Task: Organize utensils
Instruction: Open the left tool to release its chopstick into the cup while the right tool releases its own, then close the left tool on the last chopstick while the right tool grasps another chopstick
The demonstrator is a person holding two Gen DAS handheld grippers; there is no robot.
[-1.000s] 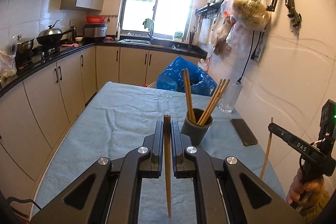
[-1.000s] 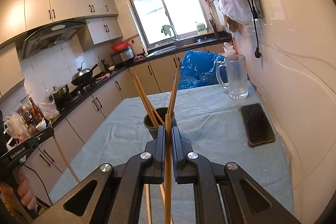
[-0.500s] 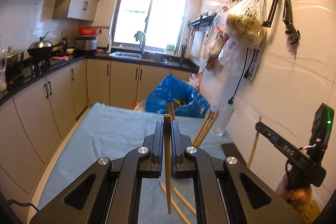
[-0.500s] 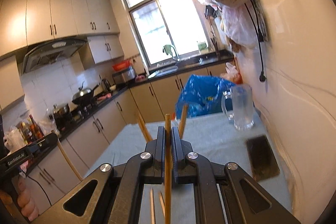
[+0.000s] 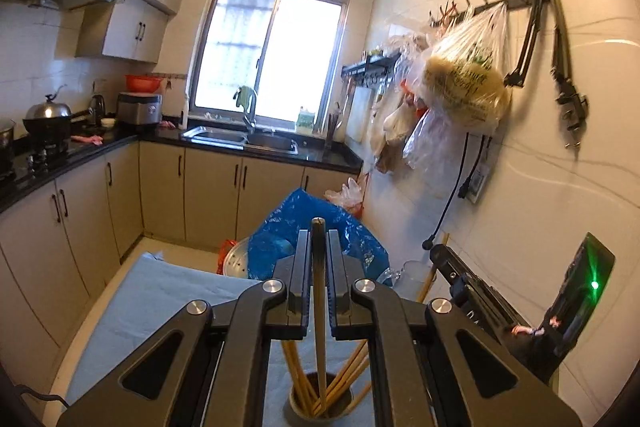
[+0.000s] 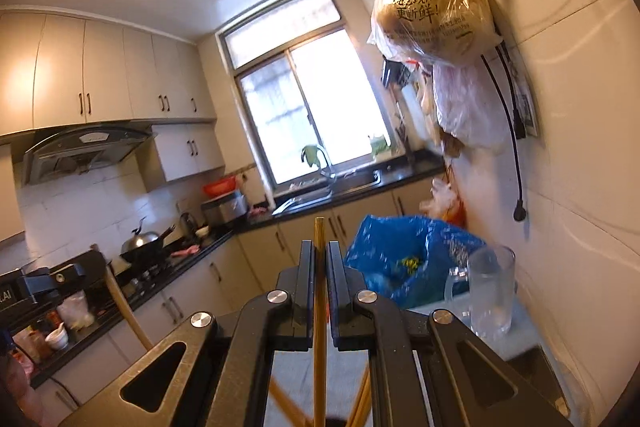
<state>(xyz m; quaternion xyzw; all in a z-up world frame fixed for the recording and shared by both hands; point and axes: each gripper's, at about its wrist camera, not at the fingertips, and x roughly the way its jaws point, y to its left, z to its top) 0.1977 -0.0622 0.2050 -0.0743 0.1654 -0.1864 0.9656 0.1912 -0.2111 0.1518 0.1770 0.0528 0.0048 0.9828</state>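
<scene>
In my left wrist view the chopstick (image 5: 319,291) stands upright, its long axis running from 12 to 6 o'clock, top end poking just above the fingertips and its lower end reaching down into the mouth of the dark cup (image 5: 320,407) at 6 o'clock. That cup already holds a fan of other chopsticks (image 5: 352,367) leaning toward 1 and 2 o'clock, and it sits on the grey-blue table cloth (image 5: 152,299). My left gripper (image 5: 319,243) is clenched tight on the stick, both pads pressing its sides.

In the right wrist view a second chopstick (image 6: 319,327) is likewise vertical, 12 to 6 o'clock, and my right gripper (image 6: 319,251) is clamped on it the same way. The cup is barely visible at the bottom edge there. The glass mug (image 6: 490,291) stands at 3 o'clock, with the blue bag (image 6: 404,255) just behind it.

Compared with a second ago, both hands have come up and forward: the cup, which then stood ahead of my left fingertips at about 1 o'clock, now lies beneath them, and much less of the table shows in either view. The grip on both sticks is unchanged.
</scene>
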